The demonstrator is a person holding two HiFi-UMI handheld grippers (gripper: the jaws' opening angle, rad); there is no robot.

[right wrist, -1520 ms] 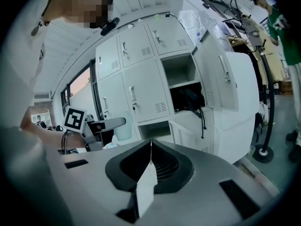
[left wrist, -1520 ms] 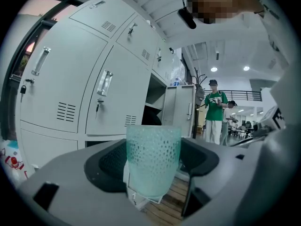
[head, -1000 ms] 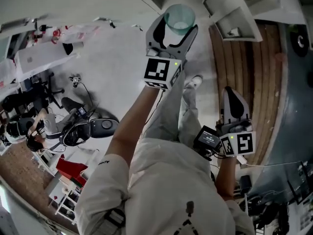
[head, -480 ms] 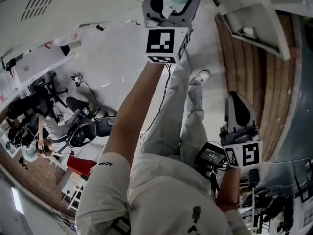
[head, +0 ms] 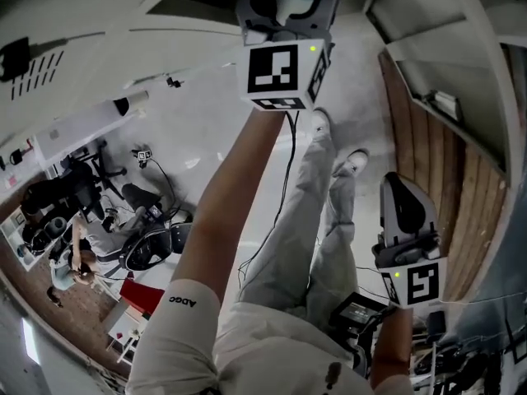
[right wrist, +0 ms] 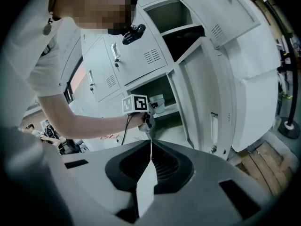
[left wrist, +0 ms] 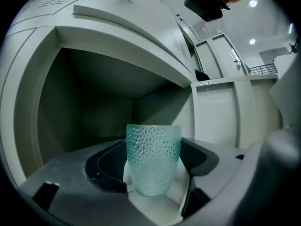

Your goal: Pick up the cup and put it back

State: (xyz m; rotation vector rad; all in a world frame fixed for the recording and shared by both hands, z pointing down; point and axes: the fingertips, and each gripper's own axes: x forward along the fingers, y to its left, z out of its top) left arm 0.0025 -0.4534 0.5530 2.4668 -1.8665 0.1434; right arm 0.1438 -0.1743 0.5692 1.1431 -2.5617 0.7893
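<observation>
cup: dimpled, see-through teal cup (left wrist: 153, 154), pinched in your left gripper (head: 290, 6).
cup place: you held it up at the mouth of the locker (left wrist: 94, 93) compartment, dark cavity straight behind it. Couldn't tell whether its base touched the locker shelf.
left gripper: jaws were part open, closed only as far as the cup wall let them, one pad on each side of the lower half. Rim stood clear above the pads.
right gripper (right wrist: 150, 149): jaws were fully together, nothing between them. You held it low, well apart from the locker, aimed at it.
cup axis: long axis ran up-down in the left gripper view, across the line of the jaws.
cup pointing: mouth up, narrower base down between the pads. No tilt that I could see.
handling (judged): looked small and light, with a stiff wall. Glass or hard plastic, couldn't tell, so treat it as breakable. The dimples should have given the pads some bite, and the taper means a loose pinch could let it slide down.
where to hold (judged): two opposite sides of the wall, low to mid height, as you had it. Not the rim.
release (judged): base should sit flat on the locker shelf before you open up.
</observation>
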